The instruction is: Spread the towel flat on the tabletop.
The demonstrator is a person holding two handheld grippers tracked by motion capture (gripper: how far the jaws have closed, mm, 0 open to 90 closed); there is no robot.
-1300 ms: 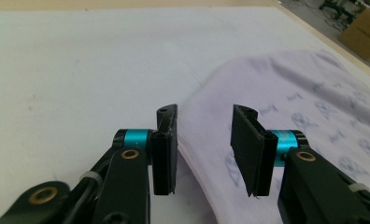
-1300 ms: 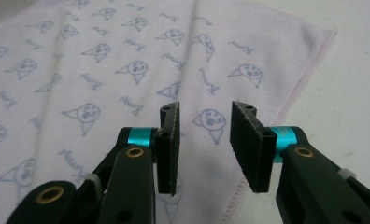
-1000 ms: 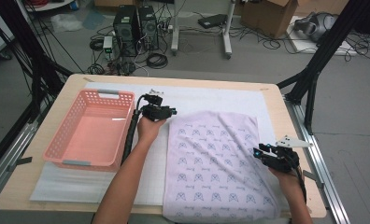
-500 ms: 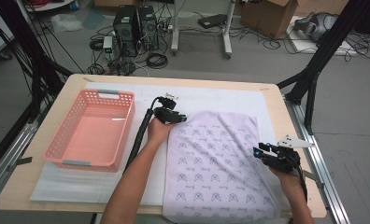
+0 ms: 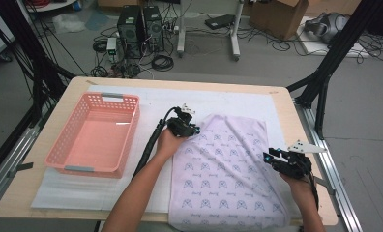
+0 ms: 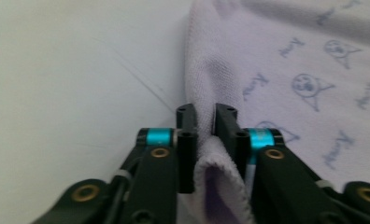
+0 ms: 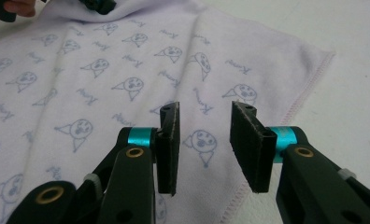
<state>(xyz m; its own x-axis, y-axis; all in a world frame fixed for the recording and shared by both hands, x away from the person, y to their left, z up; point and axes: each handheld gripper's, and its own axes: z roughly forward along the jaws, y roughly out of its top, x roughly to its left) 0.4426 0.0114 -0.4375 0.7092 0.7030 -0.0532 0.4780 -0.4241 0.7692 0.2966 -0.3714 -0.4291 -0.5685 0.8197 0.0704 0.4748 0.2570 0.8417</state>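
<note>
A pale lilac printed cotton towel lies spread on the white foam sheet covering the light wooden table. To the towel's left on the same sheet sits a pink slatted plastic basket. The left gripper is at the towel's far left corner, the right gripper over its right edge.

towel: near edge hangs off the table, cut by the frame
left tool: pinched towel fold is blurry
</note>
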